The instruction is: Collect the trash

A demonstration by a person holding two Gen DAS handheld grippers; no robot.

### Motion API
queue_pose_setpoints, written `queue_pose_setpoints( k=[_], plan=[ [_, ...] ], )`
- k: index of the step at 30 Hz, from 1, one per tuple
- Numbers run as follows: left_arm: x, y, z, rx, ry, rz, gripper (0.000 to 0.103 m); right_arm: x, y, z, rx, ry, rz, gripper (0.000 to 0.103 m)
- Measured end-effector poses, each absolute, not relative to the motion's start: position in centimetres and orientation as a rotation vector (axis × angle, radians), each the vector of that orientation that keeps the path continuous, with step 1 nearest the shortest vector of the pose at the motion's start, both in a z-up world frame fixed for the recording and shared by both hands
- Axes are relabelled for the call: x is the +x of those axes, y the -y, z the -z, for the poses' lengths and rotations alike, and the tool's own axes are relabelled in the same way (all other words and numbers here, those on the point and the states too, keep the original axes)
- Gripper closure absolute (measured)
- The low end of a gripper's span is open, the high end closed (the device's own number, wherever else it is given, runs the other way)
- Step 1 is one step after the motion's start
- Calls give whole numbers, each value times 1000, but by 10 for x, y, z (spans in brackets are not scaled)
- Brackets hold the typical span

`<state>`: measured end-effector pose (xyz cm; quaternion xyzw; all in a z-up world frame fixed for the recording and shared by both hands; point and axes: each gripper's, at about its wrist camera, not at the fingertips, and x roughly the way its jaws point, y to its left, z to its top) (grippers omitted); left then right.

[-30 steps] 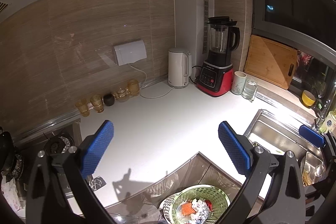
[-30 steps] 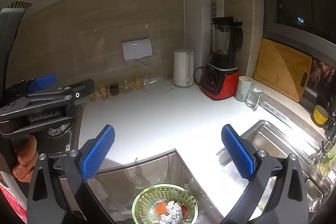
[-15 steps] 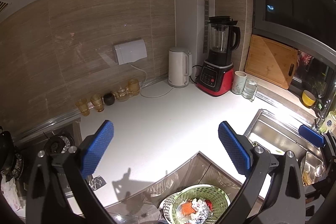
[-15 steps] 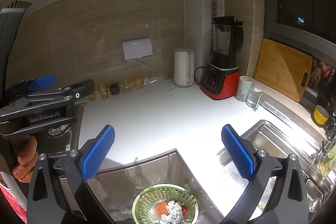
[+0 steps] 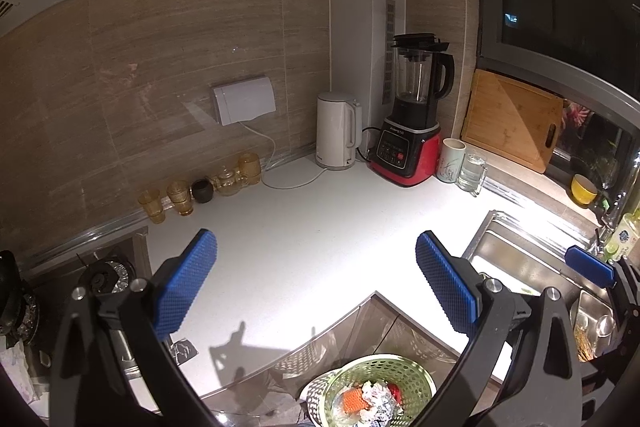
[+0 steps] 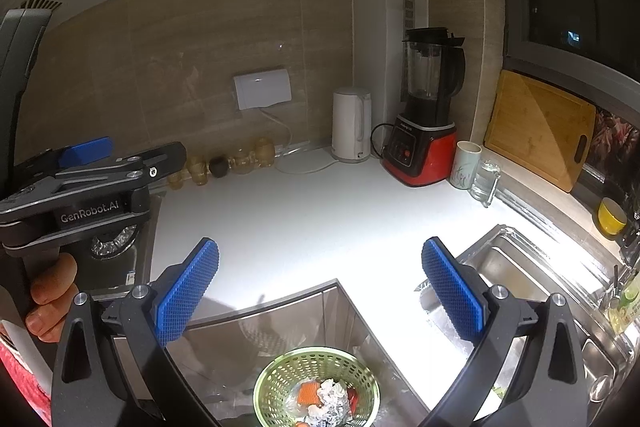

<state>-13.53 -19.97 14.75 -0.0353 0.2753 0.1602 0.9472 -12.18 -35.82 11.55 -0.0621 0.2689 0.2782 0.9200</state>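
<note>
Although the white countertop [image 5: 304, 259] appears mostly cleared in the left wrist view, a small crumpled foil scrap [image 5: 182, 349] remains near the released, empty left gripper [image 5: 316, 283]. From the right wrist view, the right gripper [image 6: 320, 287] is spread and empty above the green perforated plastic basket [image 6: 280, 375] holding collected trash [image 6: 326, 397].

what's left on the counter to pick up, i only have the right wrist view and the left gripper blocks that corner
Observer: The left wrist view shows a small crumpled silvery wrapper lying on the white counter, near its front edge beside the stove.
Operator: is the left gripper open
Observer: Yes. The left gripper has its jaws wide apart, with nothing between them.
Operator: anything next to the green basket
Observer: The rim of a white basket shows against the left side of the green basket.
</note>
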Motion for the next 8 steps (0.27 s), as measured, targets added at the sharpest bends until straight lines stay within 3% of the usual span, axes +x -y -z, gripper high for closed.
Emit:
queue_pose_setpoints(
  k=[8],
  plan=[
    [-133,200,-146,-75,-569,-341,8,-122,359,-115,-126,-556,-570,2]
  ],
)
